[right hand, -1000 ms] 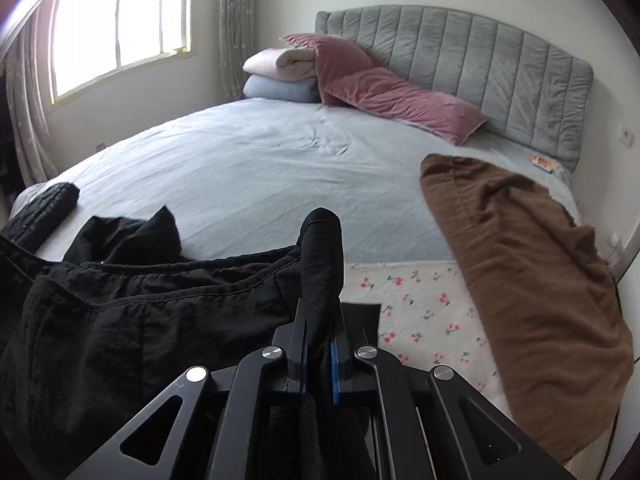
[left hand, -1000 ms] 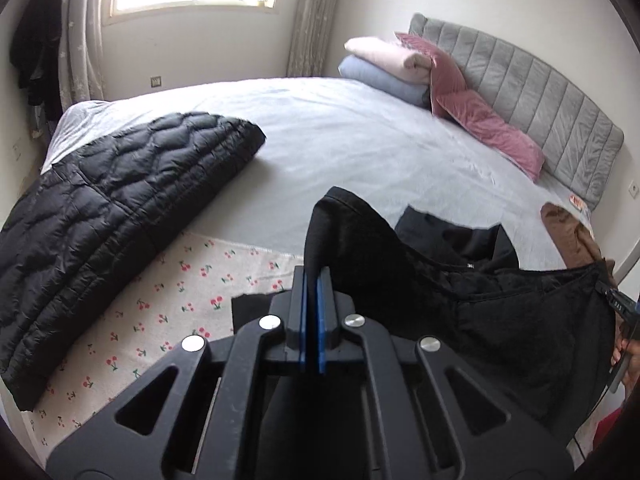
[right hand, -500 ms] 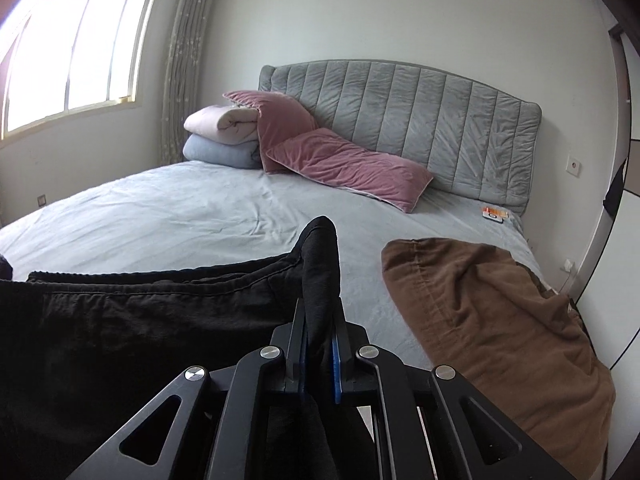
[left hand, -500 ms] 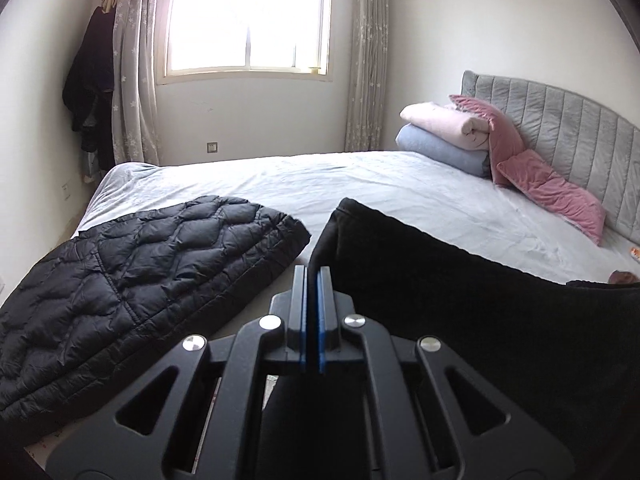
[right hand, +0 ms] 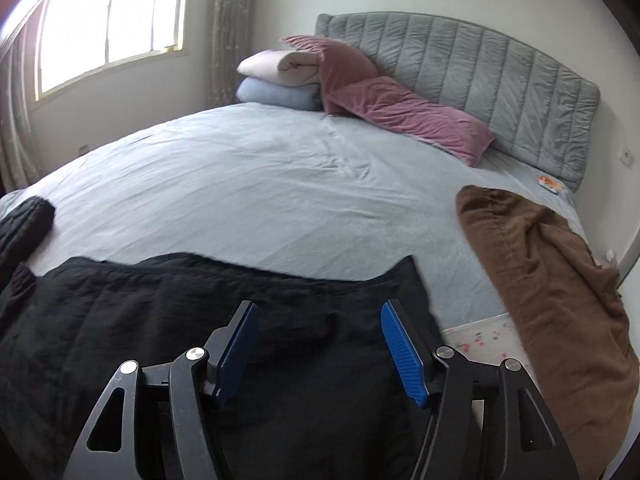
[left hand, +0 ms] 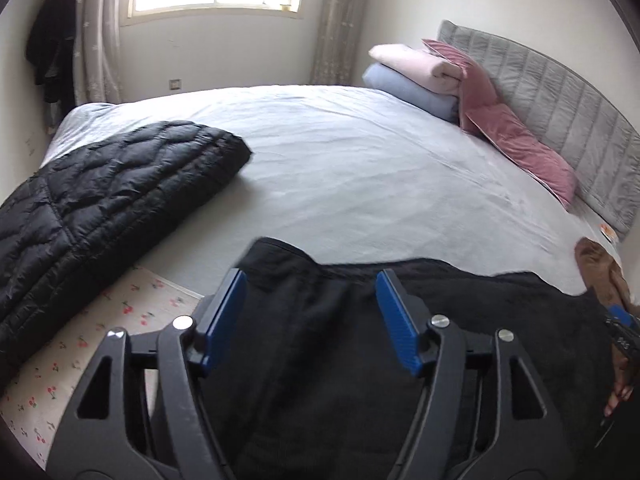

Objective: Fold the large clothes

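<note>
A black garment (left hand: 460, 340) lies spread flat near the front edge of the bed; it also shows in the right wrist view (right hand: 160, 320). My left gripper (left hand: 308, 304) is open over the garment's left corner, blue pads apart and holding nothing. My right gripper (right hand: 318, 336) is open over the garment's right corner, also holding nothing. The right gripper's tip shows at the far right of the left wrist view (left hand: 620, 320).
A black quilted jacket (left hand: 100, 208) lies on the left of the bed. A brown garment (right hand: 552, 292) lies on the right. Pink pillows (right hand: 404, 112), folded blankets (right hand: 276, 80) and a grey headboard (right hand: 480, 80) are at the far end. A cherry-print sheet (left hand: 80, 360) lies at the front edge.
Both grippers lowered the black garment onto the bed and opened, letting go of its corners. The garment now lies flat.
</note>
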A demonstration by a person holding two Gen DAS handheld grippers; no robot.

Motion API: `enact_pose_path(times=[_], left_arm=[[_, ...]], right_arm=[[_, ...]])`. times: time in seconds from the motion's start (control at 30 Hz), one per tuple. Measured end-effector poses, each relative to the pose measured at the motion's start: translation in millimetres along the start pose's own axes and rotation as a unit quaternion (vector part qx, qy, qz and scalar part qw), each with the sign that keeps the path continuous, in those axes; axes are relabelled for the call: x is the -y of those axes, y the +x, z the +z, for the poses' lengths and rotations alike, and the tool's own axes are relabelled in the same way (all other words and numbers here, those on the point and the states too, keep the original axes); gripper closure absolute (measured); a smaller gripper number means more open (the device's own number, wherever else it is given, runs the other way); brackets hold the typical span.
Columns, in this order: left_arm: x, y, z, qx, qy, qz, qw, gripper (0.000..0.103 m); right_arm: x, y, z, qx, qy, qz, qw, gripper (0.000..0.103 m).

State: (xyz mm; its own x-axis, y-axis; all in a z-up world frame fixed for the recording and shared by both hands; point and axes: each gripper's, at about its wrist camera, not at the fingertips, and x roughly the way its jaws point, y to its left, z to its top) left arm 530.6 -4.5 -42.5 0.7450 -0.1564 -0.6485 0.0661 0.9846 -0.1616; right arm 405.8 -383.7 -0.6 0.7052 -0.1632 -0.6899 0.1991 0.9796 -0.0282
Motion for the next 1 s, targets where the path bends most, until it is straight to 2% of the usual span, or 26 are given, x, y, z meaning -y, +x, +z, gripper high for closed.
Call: enact_pose_path(times=[0.1,0.17,0.23,0.3,0.37,0.5,0.57,0.6,0.63,0.67,0.7,0.77,0.87,0.93,1.0], left_arm=[[47.6,6.2,-24.3,-0.040,-0.003,-0.071,0.9967,0.026],[70.3,17.1,-42.9,-0.063,0.002,-0.076,0.9951,0.026],[80.2,32.8,-58.6,-0.086,0.022,-0.056,0.9945,0.026],[73.0,45.7,-65.3,-0.098,0.049,-0.023,0.9937,0.026],[53.1,50.8,-64.9,-0.093,0.073,0.010,0.9929,0.026],[-21.4,52.3,-57.8,-0.092,0.094,0.088,0.9875,0.026],[-61.6,47.9,-51.2,-0.103,0.049,0.100,0.9884,0.024],[-78.8,42.4,-47.0,-0.106,0.016,0.098,0.9894,0.023],[-89.0,36.7,-43.5,-0.107,-0.001,0.113,0.9878,0.023],[-93.4,30.3,-40.6,-0.108,-0.006,0.131,0.9854,0.024],[-91.8,24.2,-39.3,-0.108,-0.001,0.130,0.9856,0.025],[-72.1,6.5,-40.0,-0.097,0.019,0.102,0.9899,0.025],[-15.3,-16.7,-50.2,-0.086,0.060,0.045,0.9934,0.024],[27.3,-31.3,-64.3,-0.088,0.083,-0.006,0.9926,0.024],[63.9,-40.2,-76.7,-0.097,0.103,-0.057,0.9883,0.024]], right_arm=[[-56.9,-0.1,-14.5,-0.033,-0.012,0.071,0.997,0.037],[-77.8,5.6,-28.1,-0.049,-0.015,0.078,0.996,0.037],[-77.7,14.8,-40.0,-0.063,-0.012,0.066,0.996,0.037],[-54.4,23.3,-50.5,-0.071,0.002,0.053,0.996,0.037],[-15.8,32.3,-57.8,-0.081,0.012,0.030,0.996,0.037],[64.2,34.9,-71.7,-0.080,0.035,0.016,0.996,0.037],[89.6,26.7,-74.1,-0.075,0.037,-0.013,0.996,0.037],[99.1,22.6,-74.3,-0.074,0.037,-0.038,0.996,0.037],[107.4,17.8,-74.0,-0.077,0.040,-0.067,0.994,0.037],[115.1,11.1,-73.6,-0.079,0.052,-0.076,0.993,0.037],[119.6,3.9,-73.5,-0.078,0.066,-0.065,0.993,0.037],[112.0,-15.0,-72.1,-0.064,0.070,-0.028,0.995,0.037],[66.9,-40.9,-69.7,-0.046,0.031,0.019,0.998,0.036],[31.1,-54.5,-68.5,-0.043,0.014,0.065,0.997,0.035],[-2.8,-65.3,-70.8,-0.046,0.004,0.109,0.993,0.031]])
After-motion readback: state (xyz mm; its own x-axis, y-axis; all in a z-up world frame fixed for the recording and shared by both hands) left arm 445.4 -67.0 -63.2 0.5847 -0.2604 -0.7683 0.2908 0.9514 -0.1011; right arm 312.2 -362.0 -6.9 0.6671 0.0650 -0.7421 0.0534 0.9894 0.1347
